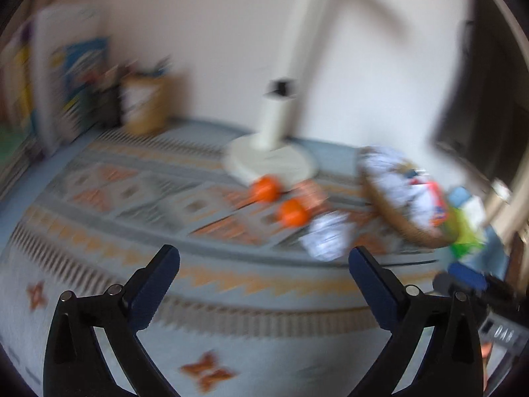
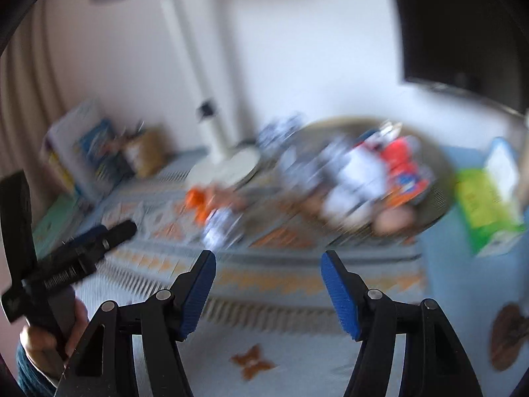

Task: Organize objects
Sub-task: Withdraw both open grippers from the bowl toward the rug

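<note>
Both my left gripper (image 1: pixel 264 258) and right gripper (image 2: pixel 268 263) stand released, holding nothing (all is blurred); rushing, I could knock the basket (image 1: pixel 396 221).

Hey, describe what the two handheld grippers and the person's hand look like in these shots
Both the left gripper and the right gripper have black angular plastic arms with round silver pivot pins and ridged blue finger pads. In the right wrist view the left one shows white lettering, too blurred to read. The hand gripping it ends at a blue denim-like cuff.
</note>
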The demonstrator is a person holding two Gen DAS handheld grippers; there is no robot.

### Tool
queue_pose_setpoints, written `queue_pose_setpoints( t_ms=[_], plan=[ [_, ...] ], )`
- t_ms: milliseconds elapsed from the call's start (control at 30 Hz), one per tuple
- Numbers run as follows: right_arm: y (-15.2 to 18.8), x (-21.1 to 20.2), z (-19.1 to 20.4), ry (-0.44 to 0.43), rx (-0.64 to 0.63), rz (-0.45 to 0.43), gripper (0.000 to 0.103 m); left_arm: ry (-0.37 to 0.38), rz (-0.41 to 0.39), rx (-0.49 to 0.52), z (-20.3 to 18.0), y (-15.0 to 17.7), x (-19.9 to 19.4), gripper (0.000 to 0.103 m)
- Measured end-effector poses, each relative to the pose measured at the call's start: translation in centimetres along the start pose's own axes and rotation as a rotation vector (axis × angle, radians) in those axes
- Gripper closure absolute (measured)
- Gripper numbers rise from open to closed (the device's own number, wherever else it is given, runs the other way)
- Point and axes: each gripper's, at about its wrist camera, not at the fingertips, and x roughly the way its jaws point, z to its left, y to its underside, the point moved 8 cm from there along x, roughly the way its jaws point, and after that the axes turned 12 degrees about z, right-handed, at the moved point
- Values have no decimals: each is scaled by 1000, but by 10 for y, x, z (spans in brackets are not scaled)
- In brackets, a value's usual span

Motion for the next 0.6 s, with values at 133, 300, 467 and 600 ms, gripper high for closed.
queue_pose_setpoints(
  t_ms=[133, 300, 467, 600],
  plan=[
    [25, 45, 24, 25, -71, 48, 38, -56, 25, -77, 43, 17, 18, 1],
    [32, 62, 25, 114, -97, 49, 37, -20, 22, -124, 51, 21, 25, 1],
    [31, 61, 27, 177, -107, 21, 15, -5, 35, -98, 46, 26, 26, 1],
    [31, 60, 27, 170, -109, 25, 15, 2, 34, -90, 43, 27, 26, 1]
  ],
)
